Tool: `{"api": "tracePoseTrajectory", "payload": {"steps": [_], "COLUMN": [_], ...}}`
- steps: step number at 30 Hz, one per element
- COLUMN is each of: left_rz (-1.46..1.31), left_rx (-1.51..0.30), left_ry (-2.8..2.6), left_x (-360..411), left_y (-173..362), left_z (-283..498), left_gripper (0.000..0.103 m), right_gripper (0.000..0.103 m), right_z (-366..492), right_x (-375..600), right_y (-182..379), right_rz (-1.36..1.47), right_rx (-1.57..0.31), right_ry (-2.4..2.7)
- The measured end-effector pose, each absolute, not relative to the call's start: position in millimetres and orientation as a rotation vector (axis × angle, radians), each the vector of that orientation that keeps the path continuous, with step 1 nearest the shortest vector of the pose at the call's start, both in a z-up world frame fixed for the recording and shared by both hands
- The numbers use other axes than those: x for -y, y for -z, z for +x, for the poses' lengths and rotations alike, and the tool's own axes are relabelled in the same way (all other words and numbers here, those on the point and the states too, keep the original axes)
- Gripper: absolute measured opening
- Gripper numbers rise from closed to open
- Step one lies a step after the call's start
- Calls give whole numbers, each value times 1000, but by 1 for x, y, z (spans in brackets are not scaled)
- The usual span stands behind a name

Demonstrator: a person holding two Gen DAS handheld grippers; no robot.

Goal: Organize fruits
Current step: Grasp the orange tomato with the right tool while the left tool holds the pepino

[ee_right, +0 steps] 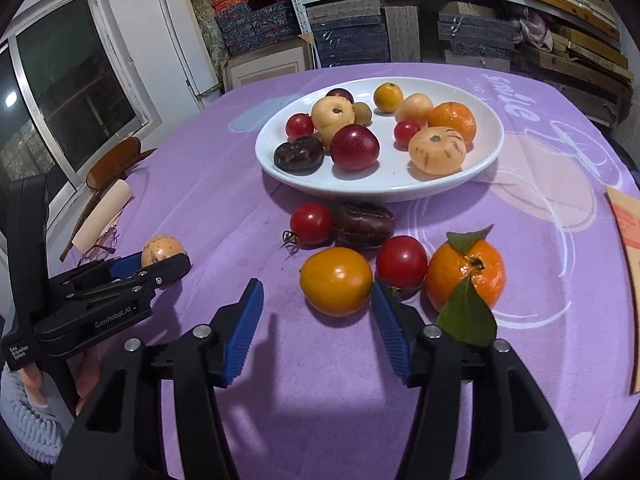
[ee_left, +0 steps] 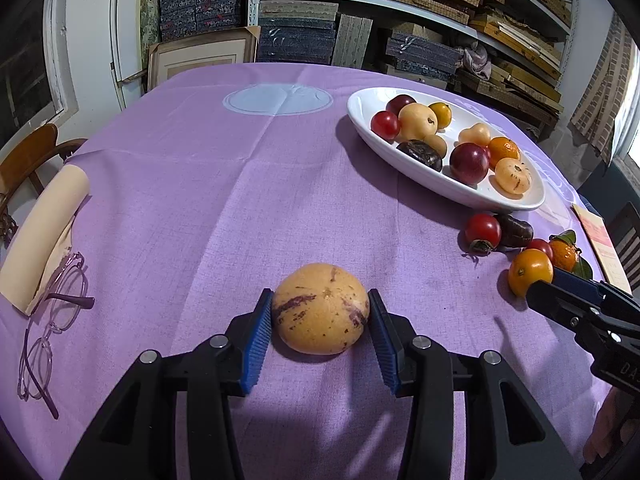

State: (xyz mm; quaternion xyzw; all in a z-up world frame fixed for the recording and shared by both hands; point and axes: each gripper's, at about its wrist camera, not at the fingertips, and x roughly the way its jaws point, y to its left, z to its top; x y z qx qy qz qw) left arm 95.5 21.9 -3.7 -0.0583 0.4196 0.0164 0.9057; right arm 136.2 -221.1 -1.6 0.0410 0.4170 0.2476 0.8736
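the left gripper (ee_left: 320,320) is seen clamped on a speckled yellow melon (ee_left: 320,309), both blue pads pressed to its sides, on the purple tablecloth (ee_left: 192,184) well short of the white plate (ee_left: 516,198). the right gripper (ee_right: 318,312) is held with its fingers apart around a yellow-orange fruit (ee_right: 336,280); only the right pad seems to touch it. just short of the plate, a red tomato (ee_right: 311,223), a dark fruit (ee_right: 363,224) and a leafy tangerine (ee_right: 466,274) are found. on the plate, about a dozen mixed fruits are piled.

Shelves (ee_left: 440,12) stacked with boxes stand behind the purple-clothed table (ee_left: 192,184); a window (ee_right: 72,92) shows dark.
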Motion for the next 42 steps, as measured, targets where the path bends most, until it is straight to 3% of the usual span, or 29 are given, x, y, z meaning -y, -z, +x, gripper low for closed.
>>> {"api": "tracePoseTrajectory", "payload": {"steps": [16,29,42], "left_rz": [-119,-118,-173], "left_rx": [-867,-867,-813], "left_ry": [-35,-35,3], "left_x": [-21,-21,-29], "left_y": [4,4,-8], "left_z": [96,96,98], "left_gripper": [47,47,47], "right_gripper": [40,39,39], "right_z": [151,150,132], "right_x": [213,212,257], "right_y": [8,12,-35], "right_rz": [88,105,207], "right_rx": [-882,-875,-722], "right_ry": [-494,-497,-472]}}
